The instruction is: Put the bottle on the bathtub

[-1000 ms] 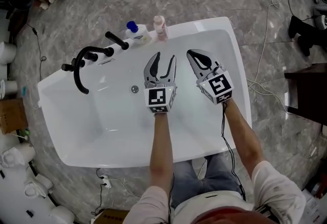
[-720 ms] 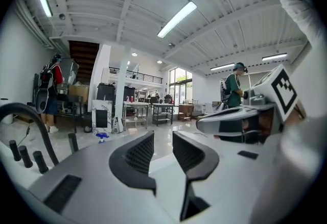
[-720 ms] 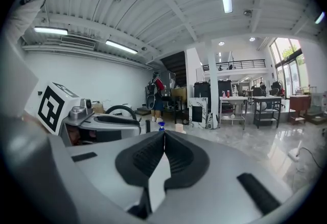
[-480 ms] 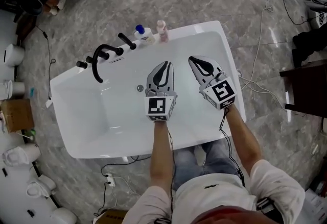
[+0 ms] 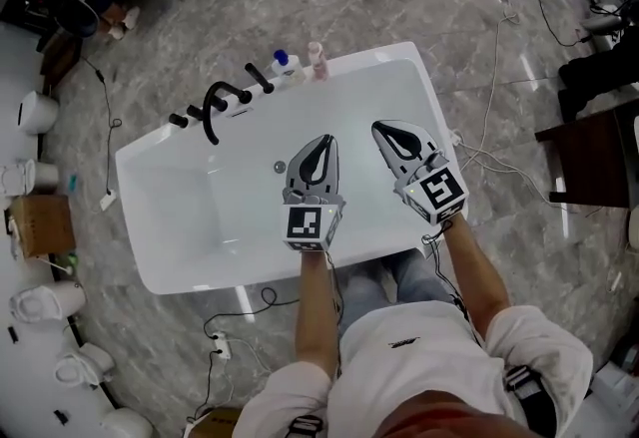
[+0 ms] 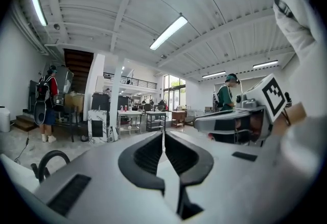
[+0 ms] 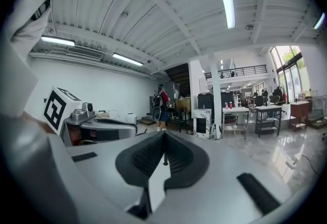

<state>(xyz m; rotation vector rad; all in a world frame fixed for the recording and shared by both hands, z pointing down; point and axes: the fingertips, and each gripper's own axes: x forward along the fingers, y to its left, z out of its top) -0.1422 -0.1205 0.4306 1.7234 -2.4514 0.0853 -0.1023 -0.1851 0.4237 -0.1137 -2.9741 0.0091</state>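
Note:
The white bathtub (image 5: 180, 256) lies on the grey marble floor. On its far rim stand a blue-capped white bottle (image 5: 283, 63) and a pink bottle (image 5: 317, 58), beside the black faucet (image 5: 214, 108). My left gripper (image 5: 324, 143) hovers high over the tub's middle; its jaws have just been closing and now meet with nothing between them (image 6: 163, 134). My right gripper (image 5: 385, 130) hangs beside it, shut and empty (image 7: 163, 136). Both point nearly level, well away from the bottles. Each gripper view shows the other gripper alongside.
Cables (image 5: 499, 77) trail over the floor right of the tub. White ceramic fixtures (image 5: 40, 301) and a cardboard box (image 5: 38, 224) line the left edge. Dark furniture (image 5: 599, 142) stands at the right. People stand in the workshop (image 6: 46, 110) beyond.
Both grippers have risen well above the tub, which now looks smaller and farther below. The left jaws went from open to shut; the right stayed shut.

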